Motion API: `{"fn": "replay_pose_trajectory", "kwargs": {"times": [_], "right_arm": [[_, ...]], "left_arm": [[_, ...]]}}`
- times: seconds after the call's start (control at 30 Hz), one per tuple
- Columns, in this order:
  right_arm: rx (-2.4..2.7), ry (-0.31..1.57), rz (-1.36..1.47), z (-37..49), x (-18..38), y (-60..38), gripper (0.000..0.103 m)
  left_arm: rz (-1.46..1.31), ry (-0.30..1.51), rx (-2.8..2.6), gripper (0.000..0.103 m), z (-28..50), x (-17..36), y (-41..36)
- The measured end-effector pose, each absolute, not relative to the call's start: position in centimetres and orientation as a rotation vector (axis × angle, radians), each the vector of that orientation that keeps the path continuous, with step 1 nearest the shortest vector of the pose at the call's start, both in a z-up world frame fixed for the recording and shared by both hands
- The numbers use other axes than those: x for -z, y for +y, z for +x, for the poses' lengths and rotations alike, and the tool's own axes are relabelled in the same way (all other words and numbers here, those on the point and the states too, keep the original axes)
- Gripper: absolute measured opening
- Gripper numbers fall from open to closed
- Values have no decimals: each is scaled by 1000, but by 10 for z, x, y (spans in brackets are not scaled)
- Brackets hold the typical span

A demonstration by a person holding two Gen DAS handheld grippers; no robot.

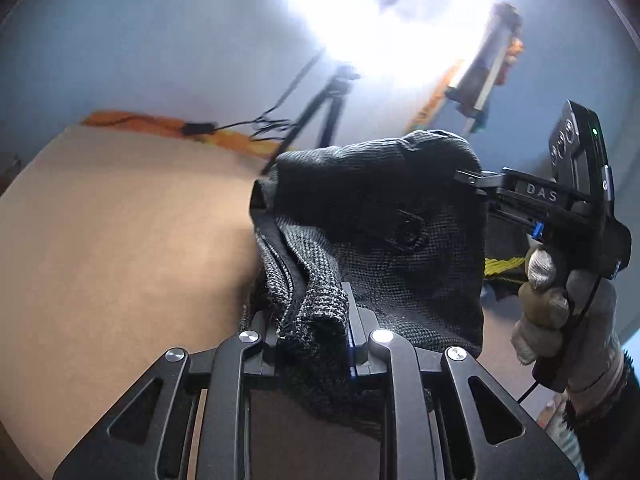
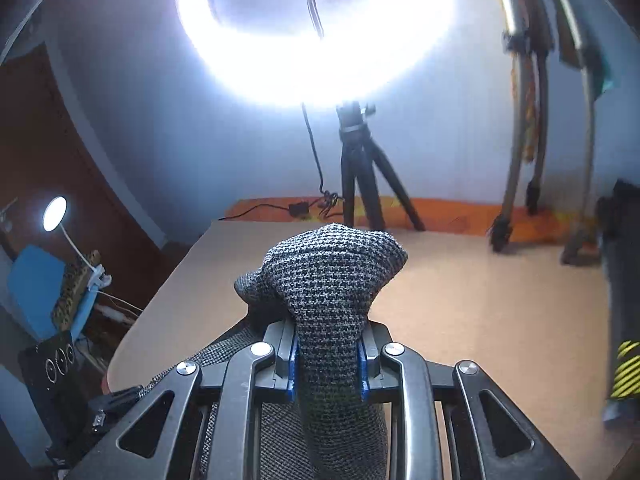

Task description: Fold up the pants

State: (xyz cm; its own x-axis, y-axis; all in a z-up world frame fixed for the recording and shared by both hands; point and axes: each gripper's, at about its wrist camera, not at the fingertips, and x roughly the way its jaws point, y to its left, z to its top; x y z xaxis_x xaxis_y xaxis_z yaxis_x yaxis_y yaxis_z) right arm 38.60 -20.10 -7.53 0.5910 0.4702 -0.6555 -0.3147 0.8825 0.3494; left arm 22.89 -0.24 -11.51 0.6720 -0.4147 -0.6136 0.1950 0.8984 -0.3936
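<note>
My left gripper (image 1: 312,344) has its fingers closed narrow on a bunched fold of the pants (image 1: 372,216), dark grey woven cloth that rises from between them and spreads off to my right, lifted clear of the tabletop (image 1: 120,240). There my right gripper (image 1: 480,184) bites the far edge of the same cloth, my gloved hand (image 1: 556,300) wrapped round its handle. Seen from the right wrist, those fingers (image 2: 362,364) pinch a thick roll of the houndstooth fabric, which bulges up ahead of them above the tan tabletop. Beyond the tabletop's far edge lies an orange strip (image 2: 440,208) with a black cable (image 2: 256,210), then a tripod (image 2: 360,168) carrying a glaring ring light (image 2: 316,32) against the pale blue wall (image 2: 200,140).
</note>
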Motion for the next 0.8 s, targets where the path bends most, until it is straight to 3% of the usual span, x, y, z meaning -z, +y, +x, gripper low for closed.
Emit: {"fn": "replay_pose_trajectory", "kwargs": {"times": [0.8], "right_arm": [[-254,682,113,357,-28,-392,20]], "left_arm": [[-238,634,651,16,258,46,-211]]}}
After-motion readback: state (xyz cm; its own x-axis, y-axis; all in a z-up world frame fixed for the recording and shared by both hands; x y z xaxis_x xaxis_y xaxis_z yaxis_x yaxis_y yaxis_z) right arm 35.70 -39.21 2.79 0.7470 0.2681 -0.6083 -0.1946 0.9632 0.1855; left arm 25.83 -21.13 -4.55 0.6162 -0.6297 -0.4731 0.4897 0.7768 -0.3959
